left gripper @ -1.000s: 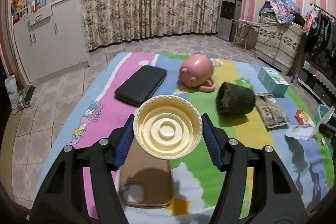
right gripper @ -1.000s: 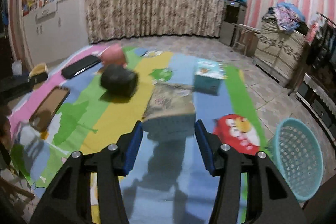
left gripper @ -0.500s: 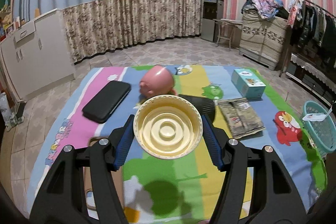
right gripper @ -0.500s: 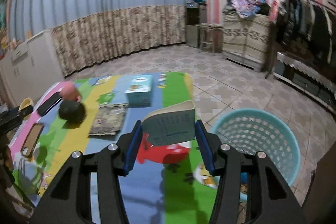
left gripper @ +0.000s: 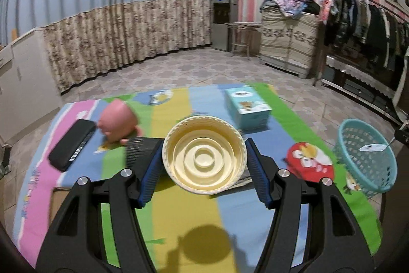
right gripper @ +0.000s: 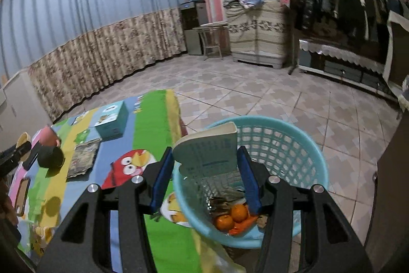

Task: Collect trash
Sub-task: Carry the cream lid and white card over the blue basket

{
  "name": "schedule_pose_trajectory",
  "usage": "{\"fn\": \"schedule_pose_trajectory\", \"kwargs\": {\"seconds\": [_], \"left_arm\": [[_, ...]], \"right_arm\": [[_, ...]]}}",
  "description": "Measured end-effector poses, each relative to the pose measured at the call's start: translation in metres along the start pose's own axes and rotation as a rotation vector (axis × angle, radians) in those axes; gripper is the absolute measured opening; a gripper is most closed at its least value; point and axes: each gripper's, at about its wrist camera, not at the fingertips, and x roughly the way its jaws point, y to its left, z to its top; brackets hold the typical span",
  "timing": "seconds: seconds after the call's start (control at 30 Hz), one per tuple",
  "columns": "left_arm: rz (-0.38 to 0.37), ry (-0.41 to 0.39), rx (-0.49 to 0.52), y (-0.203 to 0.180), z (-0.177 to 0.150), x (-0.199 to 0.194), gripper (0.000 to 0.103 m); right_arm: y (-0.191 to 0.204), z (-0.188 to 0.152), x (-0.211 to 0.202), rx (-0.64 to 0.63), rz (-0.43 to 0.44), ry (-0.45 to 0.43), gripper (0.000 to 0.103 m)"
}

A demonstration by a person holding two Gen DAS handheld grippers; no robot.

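Only the right wrist view shows oranges [right gripper: 231,218] inside the basket [right gripper: 301,145]; the right gripper [right gripper: 204,179] clamps a printed carton [right gripper: 207,152], writing unreadable, above its rim; the left gripper [left gripper: 203,168] grips a cream bowl [left gripper: 204,157] over the mat [left gripper: 179,209]

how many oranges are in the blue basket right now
2. Both oranges sit at the bottom of the blue basket, side by side: one nearer, one just behind it. More may be hidden under the right gripper's fingers and other trash.
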Motion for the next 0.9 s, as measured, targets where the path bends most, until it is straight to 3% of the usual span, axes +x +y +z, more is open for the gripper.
{"fn": "schedule_pose_trajectory", "kwargs": {"seconds": [0.9], "left_arm": [[-0.269,0.038,0.130,-0.170,0.005,0.045,0.061]], "right_arm": [[-0.079,-0.011,0.022,0.211,-0.009,0.014,0.051]]}}
